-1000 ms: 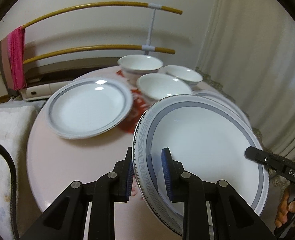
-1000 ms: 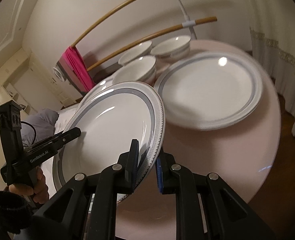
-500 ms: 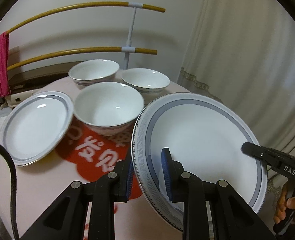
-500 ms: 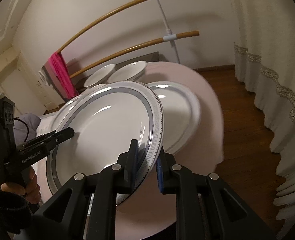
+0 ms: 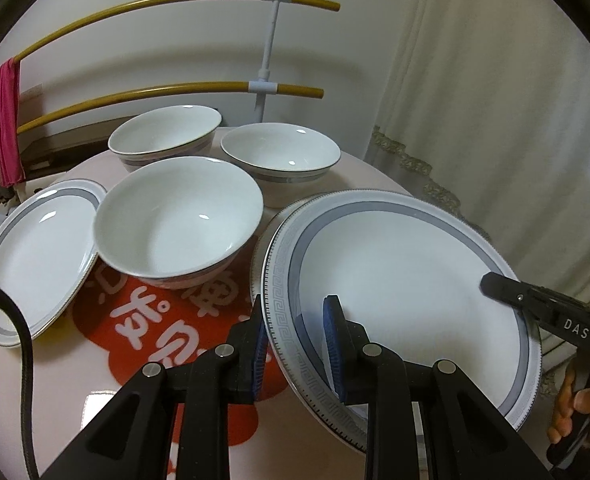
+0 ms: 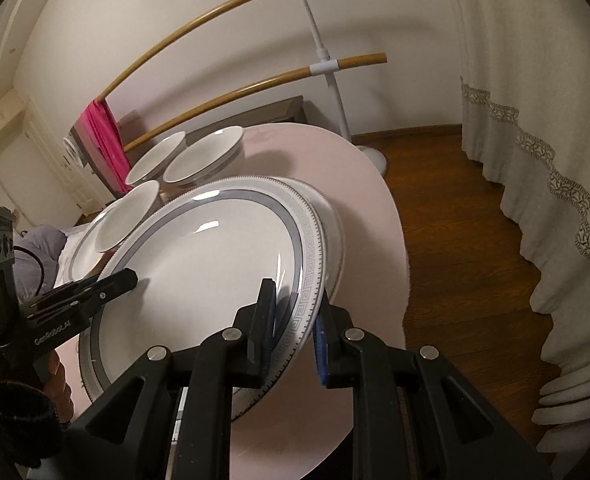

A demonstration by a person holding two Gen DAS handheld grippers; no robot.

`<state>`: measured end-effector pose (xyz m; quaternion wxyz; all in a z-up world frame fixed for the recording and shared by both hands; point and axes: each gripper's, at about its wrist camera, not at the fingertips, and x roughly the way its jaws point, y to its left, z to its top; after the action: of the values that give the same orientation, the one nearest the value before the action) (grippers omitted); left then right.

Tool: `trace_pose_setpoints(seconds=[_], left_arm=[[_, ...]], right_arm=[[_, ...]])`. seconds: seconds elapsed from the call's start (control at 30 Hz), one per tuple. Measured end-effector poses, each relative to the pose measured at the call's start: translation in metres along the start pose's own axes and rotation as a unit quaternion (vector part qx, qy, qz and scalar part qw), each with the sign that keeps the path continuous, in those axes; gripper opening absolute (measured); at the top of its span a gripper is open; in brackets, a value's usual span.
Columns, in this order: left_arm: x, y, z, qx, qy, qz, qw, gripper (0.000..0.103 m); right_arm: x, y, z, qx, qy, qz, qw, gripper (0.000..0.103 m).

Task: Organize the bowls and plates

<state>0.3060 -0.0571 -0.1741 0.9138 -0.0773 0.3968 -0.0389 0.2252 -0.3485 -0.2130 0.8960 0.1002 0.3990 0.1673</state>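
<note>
Three bowls (image 5: pixel 179 224), three plates (image 5: pixel 407 304); both grippers (image 5: pixel 295 344) grip one

A lived-in room at home, I judge. My round pink table (image 6: pixel 375 200) stands on a wood floor (image 6: pixel 455 208), with a pale lace-edged curtain (image 6: pixel 535 120) falling alongside. A clothes rack (image 5: pixel 269 40) with two yellow rails stands by the plain wall, a pink towel (image 5: pixel 5 120) over it. Household bowls (image 5: pixel 175 220) and plates (image 5: pixel 35 256) sit out.
</note>
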Motion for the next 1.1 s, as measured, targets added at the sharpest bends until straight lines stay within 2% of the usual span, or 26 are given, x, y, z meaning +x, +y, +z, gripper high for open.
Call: trace_pose_setpoints(seconds=[0.4,0.87,1.1], left_arm=[[0.026,-0.006,0.007,-0.001,0.013,-0.004,0.9999,0.022],[0.026,-0.005,0.009,0.002,0.013,-0.004,0.9999,0.023],[0.021,-0.001,0.009,-0.001,0.011,-0.001,0.9999,0.023]], right_arm=[[0.01,-0.014,0.009,0.012,0.004,-0.023,1.0,0.018],[0.022,-0.019,0.014,0.034,0.001,-0.018,0.999,0.019],[0.03,-0.011,0.015,0.031,0.004,-0.039,0.999,0.022]])
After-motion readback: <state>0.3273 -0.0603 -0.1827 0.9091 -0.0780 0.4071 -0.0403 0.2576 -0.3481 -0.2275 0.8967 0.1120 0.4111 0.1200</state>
